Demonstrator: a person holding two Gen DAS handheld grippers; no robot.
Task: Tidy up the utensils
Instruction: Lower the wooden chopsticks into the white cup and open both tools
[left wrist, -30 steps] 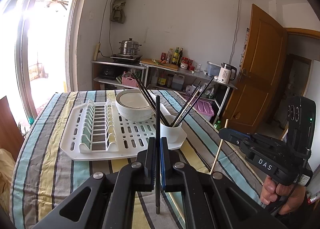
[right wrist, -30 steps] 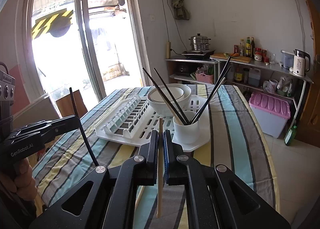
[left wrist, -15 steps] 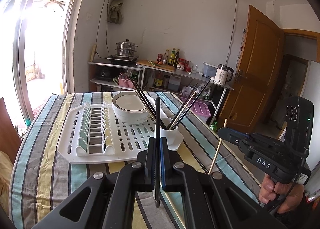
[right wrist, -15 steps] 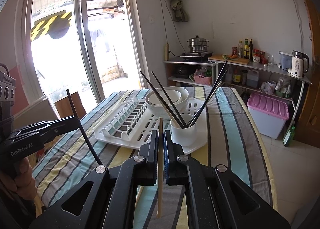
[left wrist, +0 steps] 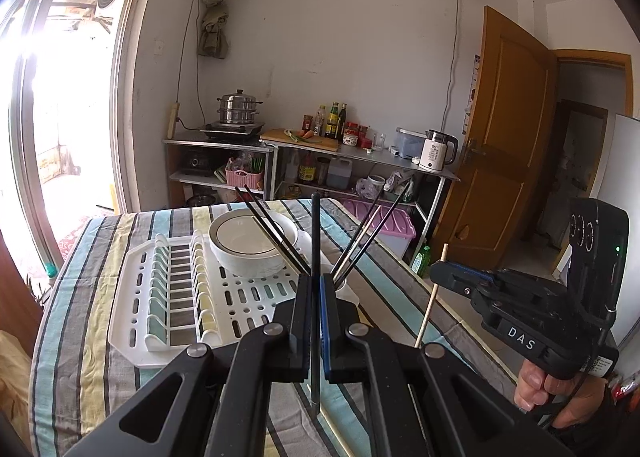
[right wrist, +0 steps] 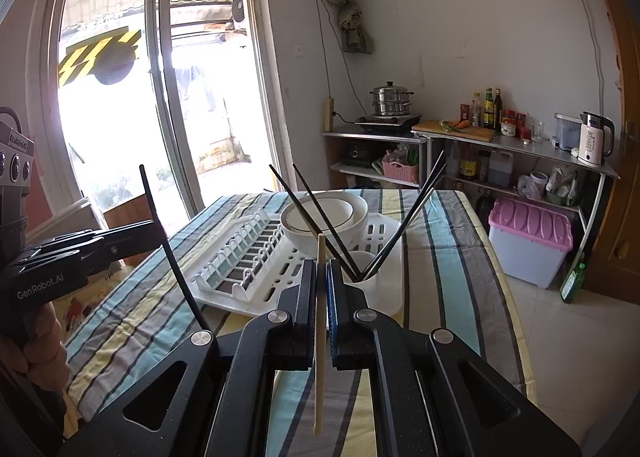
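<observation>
My left gripper [left wrist: 316,289] is shut on a black chopstick [left wrist: 315,233] held upright above the table. It also shows in the right wrist view [right wrist: 154,235] with that chopstick [right wrist: 172,253]. My right gripper [right wrist: 321,273] is shut on a wooden chopstick [right wrist: 320,333], upright; it shows at the right of the left wrist view [left wrist: 436,275]. Ahead, a white cup [right wrist: 366,271] holds several black chopsticks [right wrist: 412,217] on the white dish rack [left wrist: 176,297]. Both grippers hover short of the cup.
A white bowl [left wrist: 252,245] sits on the rack behind the cup. The table has a striped cloth [left wrist: 76,337]. Metal shelves [right wrist: 512,149] with a pot, bottles and a kettle stand at the wall, a pink-lidded box [right wrist: 528,241] on the floor, a wooden door [left wrist: 504,137] at right.
Both grippers have risen and drawn back a little from the rack; the table sits lower and farther in both views. Each still holds its chopstick.
</observation>
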